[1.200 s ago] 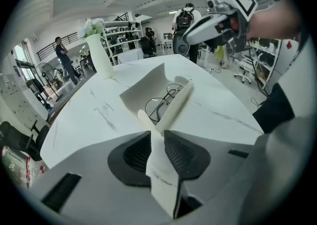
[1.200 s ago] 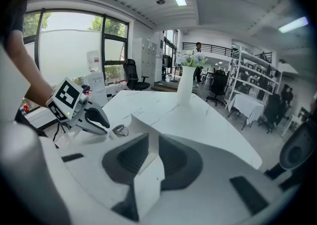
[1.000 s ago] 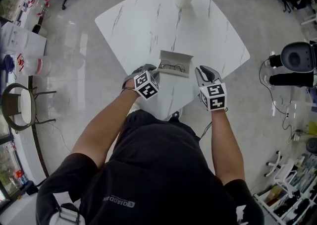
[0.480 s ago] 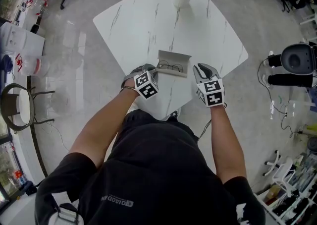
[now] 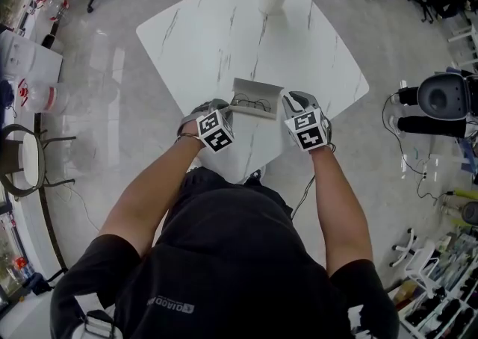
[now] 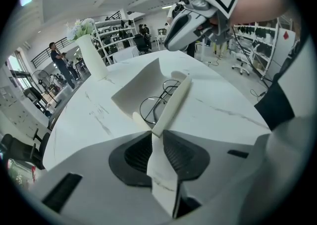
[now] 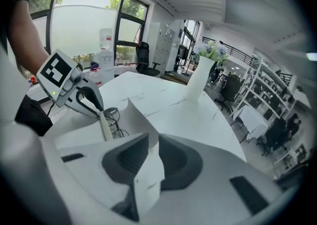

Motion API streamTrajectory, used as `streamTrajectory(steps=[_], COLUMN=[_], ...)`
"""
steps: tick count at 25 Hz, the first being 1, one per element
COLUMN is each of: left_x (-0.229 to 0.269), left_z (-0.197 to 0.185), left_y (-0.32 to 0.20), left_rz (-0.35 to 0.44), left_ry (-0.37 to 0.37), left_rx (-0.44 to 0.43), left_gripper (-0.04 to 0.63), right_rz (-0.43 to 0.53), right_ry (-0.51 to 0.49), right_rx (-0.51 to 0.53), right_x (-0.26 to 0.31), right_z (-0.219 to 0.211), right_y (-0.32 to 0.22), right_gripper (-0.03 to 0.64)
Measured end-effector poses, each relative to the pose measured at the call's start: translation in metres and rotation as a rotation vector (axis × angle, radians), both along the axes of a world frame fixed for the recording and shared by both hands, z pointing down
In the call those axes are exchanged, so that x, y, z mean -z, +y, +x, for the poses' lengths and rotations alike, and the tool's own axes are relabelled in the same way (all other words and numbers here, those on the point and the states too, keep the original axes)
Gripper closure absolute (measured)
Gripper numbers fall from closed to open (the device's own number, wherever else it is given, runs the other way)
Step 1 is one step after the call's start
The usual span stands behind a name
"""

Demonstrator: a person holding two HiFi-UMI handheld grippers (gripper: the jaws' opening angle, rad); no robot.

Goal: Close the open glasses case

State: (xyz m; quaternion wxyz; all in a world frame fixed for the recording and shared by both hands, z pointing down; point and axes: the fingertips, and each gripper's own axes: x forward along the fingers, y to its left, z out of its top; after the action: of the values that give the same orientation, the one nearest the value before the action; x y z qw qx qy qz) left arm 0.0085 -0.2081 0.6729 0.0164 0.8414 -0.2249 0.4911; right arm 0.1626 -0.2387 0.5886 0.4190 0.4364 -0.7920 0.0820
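Glasses case (image 5: 256,96) is lying open on the bench (image 5: 224,31), its two ends being pinched between the jaws of the left gripper (image 6: 157,142) and the right gripper (image 7: 147,162). Both ends are probably best being folded over together and evenly, so that the spectacles (image 6: 157,104) are not being trapped.

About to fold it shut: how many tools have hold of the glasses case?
2. The left tool is shut on the left end of the glasses case, the right tool on its right end; the glasses lie inside.

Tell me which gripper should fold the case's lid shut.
Right, probably: the right gripper clamps the raised lid of the case, while the left gripper pinches the front wall and can steady it.
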Motion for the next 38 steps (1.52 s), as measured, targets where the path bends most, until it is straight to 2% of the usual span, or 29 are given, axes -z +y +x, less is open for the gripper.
streamTrajectory(steps=[10,16,24,30,38], left_x=[-0.001,0.000,-0.003,-0.003,-0.004], left_z=[0.001,0.000,0.000,0.000,-0.001], left_y=[-0.001,0.000,0.001,0.001,0.000], left_rz=[-0.012,-0.011,-0.010,-0.017,-0.009], left_ry=[0.007,0.015,0.018,0.022,0.008], left_rx=[0.024,0.036,0.051,0.059,0.048], left_gripper=[0.520,0.520,0.520,0.525,0.525], right_rz=[-0.042,-0.052,-0.076,-0.077,-0.081], right_ry=[0.098,0.177,0.206,0.222,0.229], right_rx=[0.050,0.123,0.165,0.170,0.180], right_x=[-0.022,-0.027,-0.033,-0.031,-0.031], right_z=[0.005,-0.002,-0.004,-0.002,-0.004], right_y=[-0.020,-0.024,-0.024,-0.026,-0.023], right_gripper=[0.552,0.552,0.555,0.589,0.599])
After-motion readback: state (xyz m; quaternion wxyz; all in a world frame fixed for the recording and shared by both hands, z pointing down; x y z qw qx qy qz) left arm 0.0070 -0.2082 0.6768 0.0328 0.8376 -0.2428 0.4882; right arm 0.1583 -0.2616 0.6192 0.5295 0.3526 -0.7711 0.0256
